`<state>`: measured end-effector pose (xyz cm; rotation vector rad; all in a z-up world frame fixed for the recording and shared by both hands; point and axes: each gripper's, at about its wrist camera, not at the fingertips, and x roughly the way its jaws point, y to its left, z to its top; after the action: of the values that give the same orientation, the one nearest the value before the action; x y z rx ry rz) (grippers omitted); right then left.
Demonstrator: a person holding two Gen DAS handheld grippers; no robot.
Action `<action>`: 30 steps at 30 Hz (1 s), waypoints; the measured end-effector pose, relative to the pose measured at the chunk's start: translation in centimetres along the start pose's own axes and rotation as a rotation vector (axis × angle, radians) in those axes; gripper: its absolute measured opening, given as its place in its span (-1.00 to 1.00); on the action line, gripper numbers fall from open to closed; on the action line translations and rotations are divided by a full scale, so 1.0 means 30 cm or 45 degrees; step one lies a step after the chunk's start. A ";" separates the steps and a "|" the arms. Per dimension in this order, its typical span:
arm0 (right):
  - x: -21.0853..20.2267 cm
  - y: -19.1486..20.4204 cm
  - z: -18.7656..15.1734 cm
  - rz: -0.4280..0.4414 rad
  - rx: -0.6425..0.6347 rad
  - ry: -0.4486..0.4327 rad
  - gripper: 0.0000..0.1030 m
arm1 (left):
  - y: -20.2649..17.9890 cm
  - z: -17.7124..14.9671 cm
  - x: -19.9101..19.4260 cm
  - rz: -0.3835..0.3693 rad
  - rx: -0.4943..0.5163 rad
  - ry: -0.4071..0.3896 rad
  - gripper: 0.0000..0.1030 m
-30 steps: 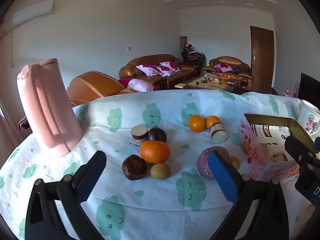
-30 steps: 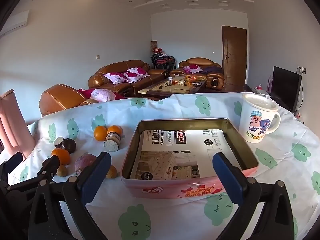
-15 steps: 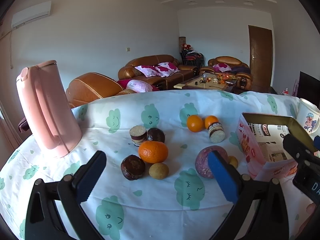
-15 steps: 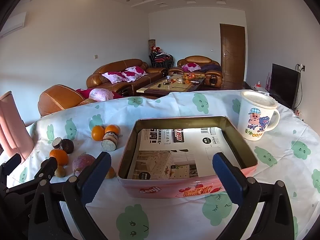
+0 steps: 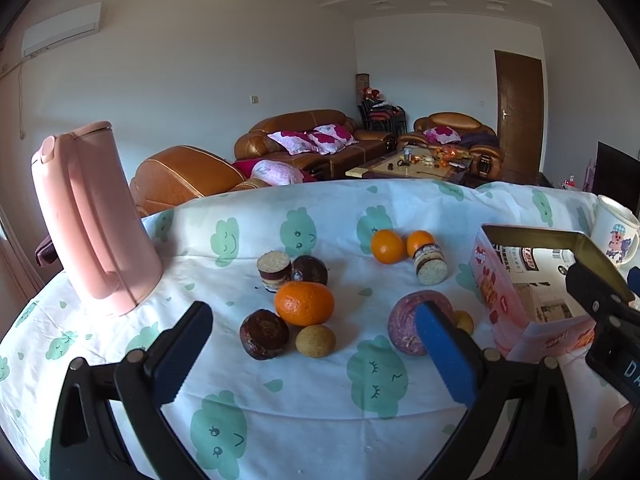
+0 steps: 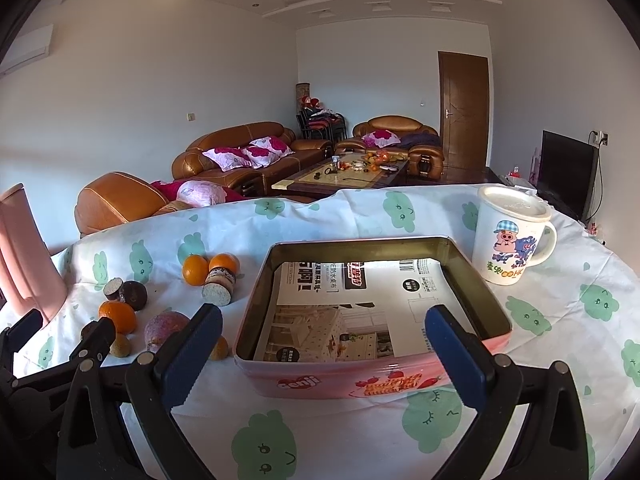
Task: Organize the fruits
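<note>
Fruits lie scattered on the cloud-print tablecloth: a big orange (image 5: pixel 304 303), a dark round fruit (image 5: pixel 264 334), a small tan fruit (image 5: pixel 315 340), a purple fruit (image 5: pixel 408 322) and two small oranges (image 5: pixel 387 246) further back. A pink tin box (image 6: pixel 372 312) lined with paper stands to their right. My left gripper (image 5: pixel 312 354) is open and empty, just in front of the fruits. My right gripper (image 6: pixel 320 354) is open and empty, in front of the tin's near wall.
A pink kettle (image 5: pixel 94 220) stands at the far left of the table. A white cartoon mug (image 6: pixel 510 238) stands right of the tin. Two small layered cylinders (image 5: pixel 274 270) lie among the fruits. The table edge curves behind; sofas lie beyond.
Both grippers have drifted slightly; the fruits and the tin sit marginally lower and nearer in view. Both stay open and nothing on the table has moved.
</note>
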<state>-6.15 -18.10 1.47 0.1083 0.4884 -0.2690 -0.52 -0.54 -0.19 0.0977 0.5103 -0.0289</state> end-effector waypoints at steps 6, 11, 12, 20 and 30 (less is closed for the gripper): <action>-0.003 -0.001 -0.001 0.003 0.002 0.000 0.98 | 0.001 -0.001 0.001 -0.002 -0.001 0.001 1.00; -0.001 0.005 -0.003 0.004 -0.004 0.005 0.98 | -0.008 -0.005 -0.003 -0.006 -0.001 0.004 1.00; 0.000 0.006 -0.003 0.004 -0.006 0.007 0.98 | -0.010 -0.007 -0.004 -0.007 -0.001 0.005 1.00; 0.005 0.006 -0.003 0.006 -0.005 0.014 0.98 | -0.009 -0.006 -0.003 -0.006 -0.002 0.006 1.00; 0.009 0.007 -0.005 0.006 -0.006 0.017 0.98 | -0.013 -0.006 -0.004 -0.008 -0.002 0.008 1.00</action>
<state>-5.93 -17.92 1.24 0.1066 0.5021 -0.2625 -0.73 -0.91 -0.33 0.0950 0.5170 -0.0342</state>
